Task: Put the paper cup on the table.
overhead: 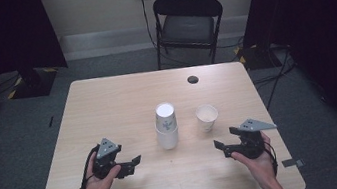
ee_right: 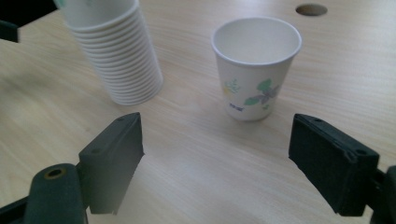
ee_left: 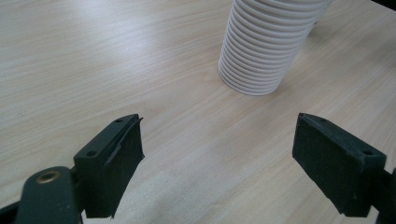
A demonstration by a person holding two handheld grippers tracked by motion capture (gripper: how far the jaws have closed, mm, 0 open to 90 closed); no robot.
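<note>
A stack of upside-down white paper cups (overhead: pixel 166 125) stands at the middle of the wooden table (overhead: pixel 107 103). A single paper cup (overhead: pixel 207 117) with a leaf print stands upright to its right, empty. My left gripper (overhead: pixel 135 163) is open near the front left, pointing right toward the stack (ee_left: pixel 266 44), with nothing between its jaws. My right gripper (overhead: pixel 221 147) is open near the front right. It points at the single cup (ee_right: pixel 255 65), which stands a little beyond its jaws, with the stack (ee_right: pixel 114 51) to the left.
A dark round hole (overhead: pixel 193 79) is in the table's far right part. A black folding chair (overhead: pixel 187 23) stands behind the table. Black curtains hang on both sides, and cables lie on the grey floor.
</note>
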